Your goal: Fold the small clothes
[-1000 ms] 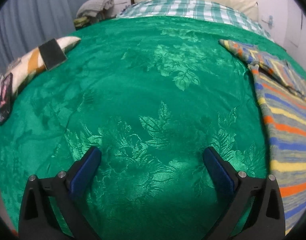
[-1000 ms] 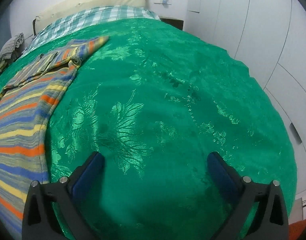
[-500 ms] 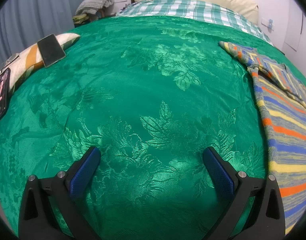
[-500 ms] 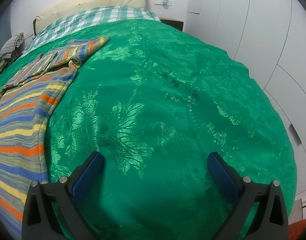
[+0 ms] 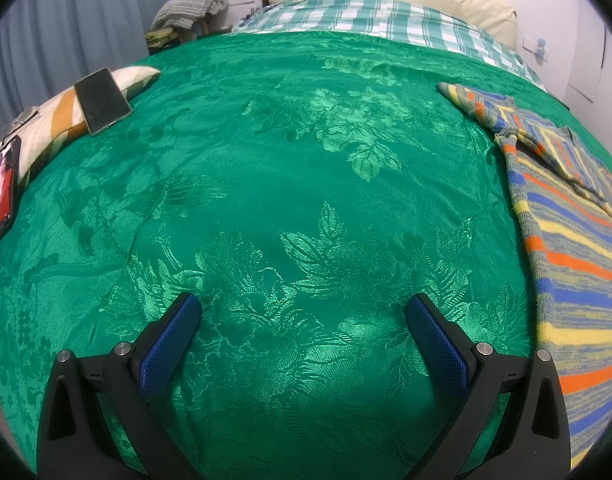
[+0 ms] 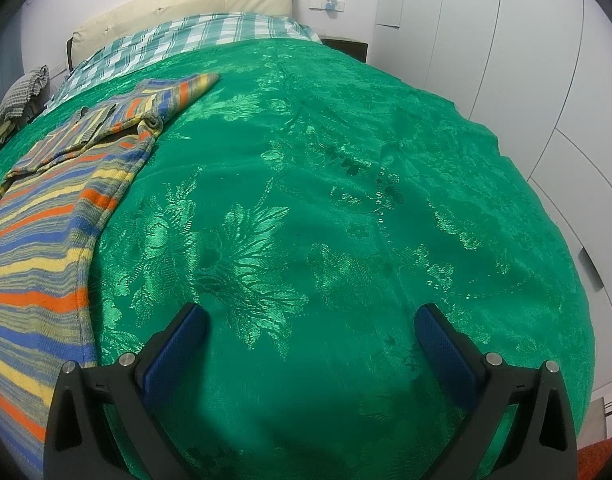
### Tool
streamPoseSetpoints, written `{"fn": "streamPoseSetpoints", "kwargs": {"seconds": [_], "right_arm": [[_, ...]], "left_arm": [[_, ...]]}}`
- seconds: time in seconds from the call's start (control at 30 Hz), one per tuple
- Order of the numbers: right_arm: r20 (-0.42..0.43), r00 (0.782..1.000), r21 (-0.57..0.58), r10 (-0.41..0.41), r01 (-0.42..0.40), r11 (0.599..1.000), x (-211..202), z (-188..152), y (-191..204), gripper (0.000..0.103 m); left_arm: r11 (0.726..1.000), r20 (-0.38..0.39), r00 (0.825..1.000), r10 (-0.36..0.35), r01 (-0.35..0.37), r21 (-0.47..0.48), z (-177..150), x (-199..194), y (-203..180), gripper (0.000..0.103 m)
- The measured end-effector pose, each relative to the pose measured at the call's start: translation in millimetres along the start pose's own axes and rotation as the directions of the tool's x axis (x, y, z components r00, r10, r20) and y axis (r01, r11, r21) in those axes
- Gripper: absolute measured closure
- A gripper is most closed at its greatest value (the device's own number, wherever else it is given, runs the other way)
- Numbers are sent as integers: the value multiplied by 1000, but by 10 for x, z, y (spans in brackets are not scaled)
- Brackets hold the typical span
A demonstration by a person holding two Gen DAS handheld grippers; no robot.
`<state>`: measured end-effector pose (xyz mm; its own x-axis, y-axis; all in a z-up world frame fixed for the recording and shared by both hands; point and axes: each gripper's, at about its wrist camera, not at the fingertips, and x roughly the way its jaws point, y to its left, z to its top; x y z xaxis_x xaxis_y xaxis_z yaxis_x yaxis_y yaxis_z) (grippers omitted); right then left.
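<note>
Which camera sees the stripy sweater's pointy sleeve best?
The right wrist view: the striped sweater fills its left side, and the sleeve lies fully in sight, pointing toward the checked pillow end. The left wrist view shows the sweater at its right edge, with the sleeve visible but the body cut off.

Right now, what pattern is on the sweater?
Stripes of orange, blue, yellow and grey on the sweater, clearest in the right wrist view.
</note>
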<state>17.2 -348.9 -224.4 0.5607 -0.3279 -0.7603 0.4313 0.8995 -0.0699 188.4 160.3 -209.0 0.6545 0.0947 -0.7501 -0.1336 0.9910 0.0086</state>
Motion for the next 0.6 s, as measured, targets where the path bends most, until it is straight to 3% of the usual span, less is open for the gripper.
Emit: {"fn": "streamPoseSetpoints", "kwargs": {"seconds": [0.6], "right_arm": [[2, 1000, 1, 4, -4, 1000, -4, -2, 2, 0]], "left_arm": [[1000, 0, 1000, 0, 0, 0, 2, 0, 2, 0]]}}
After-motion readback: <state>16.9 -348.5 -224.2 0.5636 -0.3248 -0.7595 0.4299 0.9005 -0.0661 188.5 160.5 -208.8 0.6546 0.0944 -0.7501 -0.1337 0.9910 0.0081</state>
